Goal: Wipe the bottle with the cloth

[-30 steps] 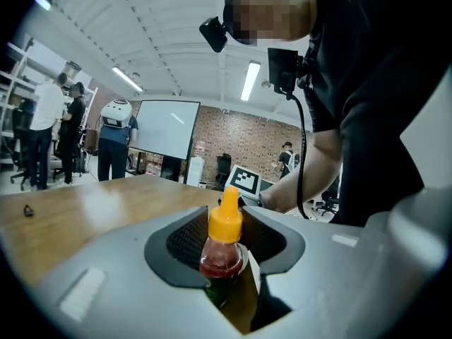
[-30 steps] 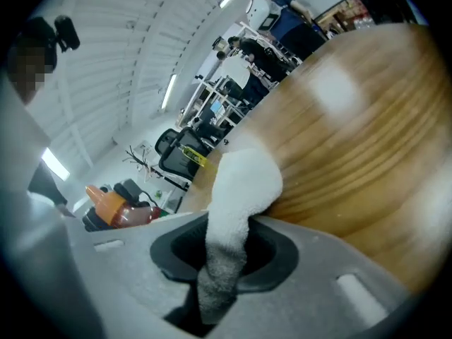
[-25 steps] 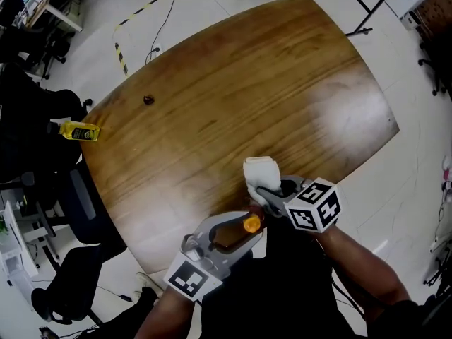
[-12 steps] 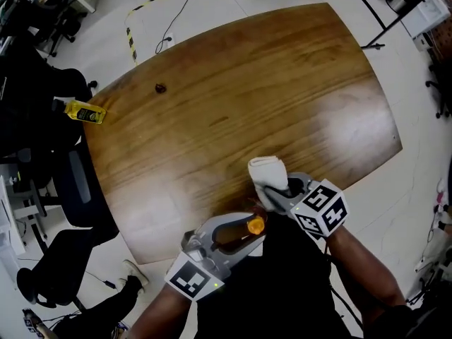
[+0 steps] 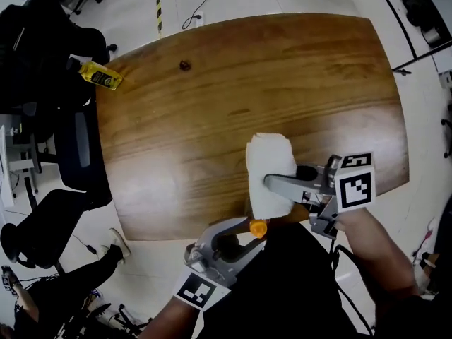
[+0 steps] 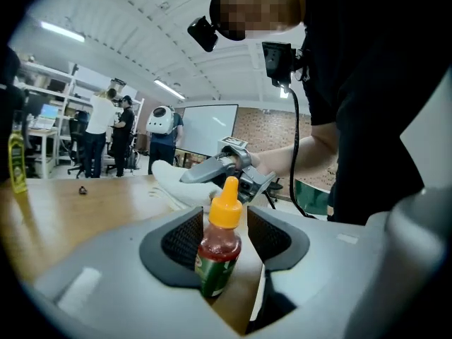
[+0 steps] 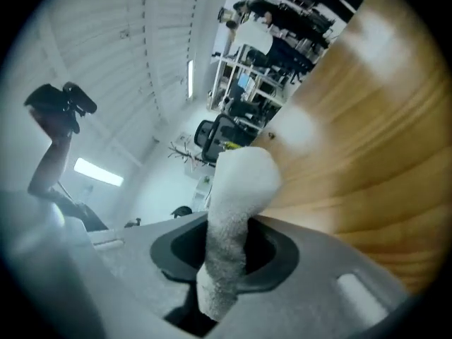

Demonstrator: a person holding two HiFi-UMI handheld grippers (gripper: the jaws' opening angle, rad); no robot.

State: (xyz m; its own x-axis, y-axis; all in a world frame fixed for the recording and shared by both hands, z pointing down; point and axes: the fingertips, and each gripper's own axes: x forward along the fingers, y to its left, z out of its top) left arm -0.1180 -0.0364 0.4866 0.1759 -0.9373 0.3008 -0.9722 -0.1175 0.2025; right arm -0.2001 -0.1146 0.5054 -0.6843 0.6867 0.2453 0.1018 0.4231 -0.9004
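A small bottle of red sauce with an orange cap (image 6: pixel 220 242) stands upright between my left gripper's jaws at the table's near edge; its cap (image 5: pixel 258 227) shows in the head view. My left gripper (image 6: pixel 222 239) is opening, and a gap shows between the bottle and the right pad. The left gripper (image 5: pixel 244 235) sits low at the table edge. My right gripper (image 5: pixel 272 182) is shut on a white cloth (image 5: pixel 268 171), which lies folded on the wooden table (image 5: pixel 212 104) just beyond the bottle. The cloth (image 7: pixel 236 210) sticks up between the right gripper's (image 7: pixel 226 260) jaws.
A yellow bottle (image 5: pixel 99 74) lies at the table's far left corner, and a small dark object (image 5: pixel 186 65) sits near the far edge. Office chairs (image 5: pixel 78 147) stand left of the table. People stand in the background of the left gripper view.
My right gripper has drawn the cloth off the bottle and up to the right over the table. The left gripper stays at the near edge with the bottle between its jaws.
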